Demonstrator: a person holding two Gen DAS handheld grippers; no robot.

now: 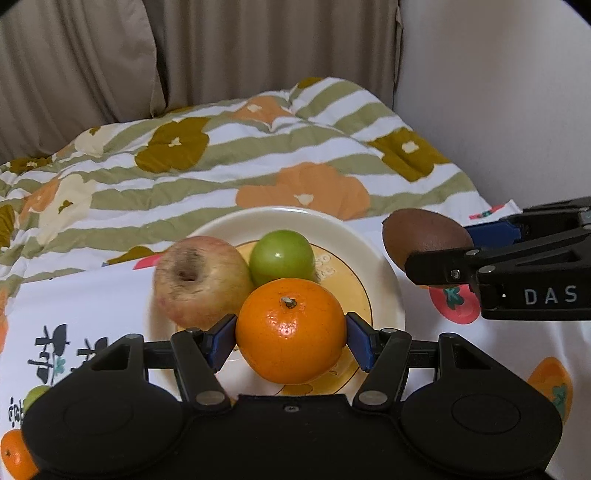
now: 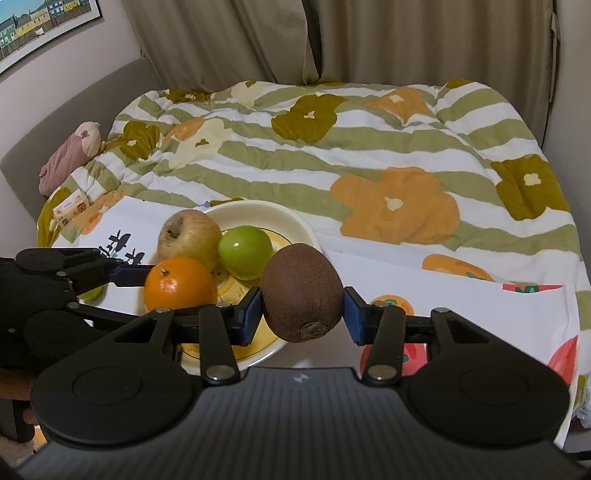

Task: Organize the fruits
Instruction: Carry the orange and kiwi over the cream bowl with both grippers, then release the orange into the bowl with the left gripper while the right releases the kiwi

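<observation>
The blue fingers (image 1: 223,341) of the left gripper (image 1: 291,341) were pinched on an orange (image 1: 291,329), one pad against each side, stem upward. The right gripper (image 2: 303,312) likewise pinched a kiwi (image 2: 302,292) between its blue pads; in the left wrist view the kiwi was held beside the plate's right rim, clear of it.

The work surface was a white cloth printed with fruit motifs (image 2: 461,306), laid over a quilt (image 2: 332,147) striped green and white with orange and olive flowers. Beige curtains (image 2: 406,37) hung behind; a framed picture (image 2: 44,26) was on the wall at the left, and a pink soft toy (image 2: 70,155) lay at the quilt's far left edge.

The cream plate (image 1: 295,218) (yellow in its centre) stood on the cloth. It held an apple (image 1: 201,280) at the left and a green fruit (image 1: 281,256) just beside it, touching. The orange sat over the plate's near portion; whether it rested on the plate could not be told.
</observation>
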